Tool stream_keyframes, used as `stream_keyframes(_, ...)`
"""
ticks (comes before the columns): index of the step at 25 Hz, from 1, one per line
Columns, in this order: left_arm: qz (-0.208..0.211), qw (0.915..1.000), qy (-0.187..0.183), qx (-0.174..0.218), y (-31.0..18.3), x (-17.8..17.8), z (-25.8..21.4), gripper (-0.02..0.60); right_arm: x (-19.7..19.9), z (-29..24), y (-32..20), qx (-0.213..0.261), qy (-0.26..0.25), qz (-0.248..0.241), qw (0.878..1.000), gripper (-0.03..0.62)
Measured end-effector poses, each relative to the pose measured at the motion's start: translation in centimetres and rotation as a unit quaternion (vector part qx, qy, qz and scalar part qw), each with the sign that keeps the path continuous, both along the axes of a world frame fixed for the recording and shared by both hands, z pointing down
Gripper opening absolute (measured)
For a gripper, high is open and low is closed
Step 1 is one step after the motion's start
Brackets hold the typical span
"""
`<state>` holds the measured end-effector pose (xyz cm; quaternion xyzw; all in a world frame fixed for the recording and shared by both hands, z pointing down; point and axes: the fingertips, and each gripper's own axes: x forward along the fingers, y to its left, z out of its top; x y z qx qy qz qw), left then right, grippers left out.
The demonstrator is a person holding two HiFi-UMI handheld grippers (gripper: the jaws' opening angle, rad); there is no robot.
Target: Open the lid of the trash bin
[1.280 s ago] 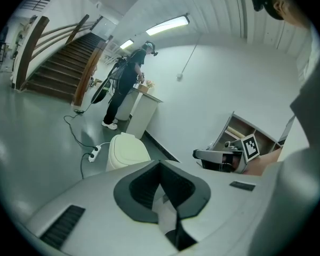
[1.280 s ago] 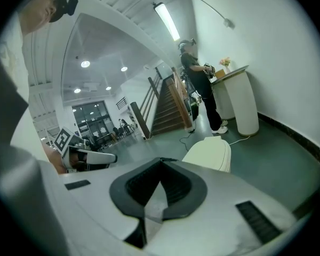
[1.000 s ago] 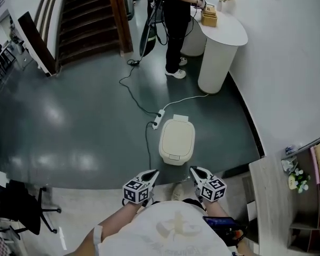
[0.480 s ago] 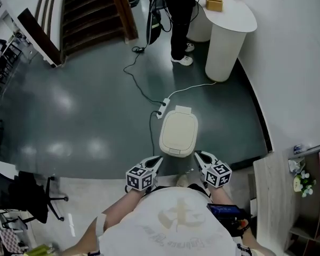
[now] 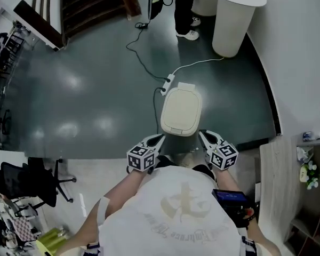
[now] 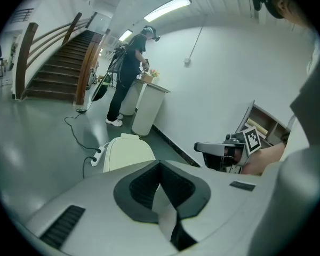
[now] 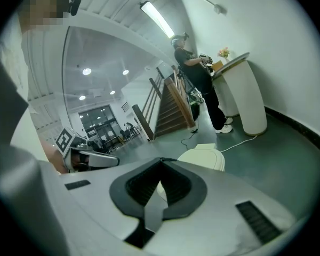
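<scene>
Hovering beside the closed cream plastic trash bin lid, left tool and right tool are both clenched empty; shut tips could be slipping off its smooth edge

A dark, glossy floor filled most of the room and gave way to a paler strip nearer the camera. White walls curved along the right, with a white rounded counter close against them. A wooden staircase rose at the far side, and a tube light ran along the ceiling. A black office chair stood at the lower left. What looked like a wooden shelf unit stood at the right edge.
</scene>
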<state>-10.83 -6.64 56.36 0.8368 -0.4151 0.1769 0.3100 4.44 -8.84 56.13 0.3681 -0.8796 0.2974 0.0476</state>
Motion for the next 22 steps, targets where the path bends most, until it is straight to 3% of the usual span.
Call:
stream_keyframes(5,0.004,0.9998,0.005,-0.019,-0.1,1.3,1.7,0.014,0.7,1.4,1.1,-0.02,0.004,0.001,1.0,0.006)
stream_keyframes(22,0.034,0.9955,-0.031,-0.083,-1.2,2.5,8.7,0.014,1.1,4.4,-0.2,-0.057,0.004,0.02,0.998,0.006)
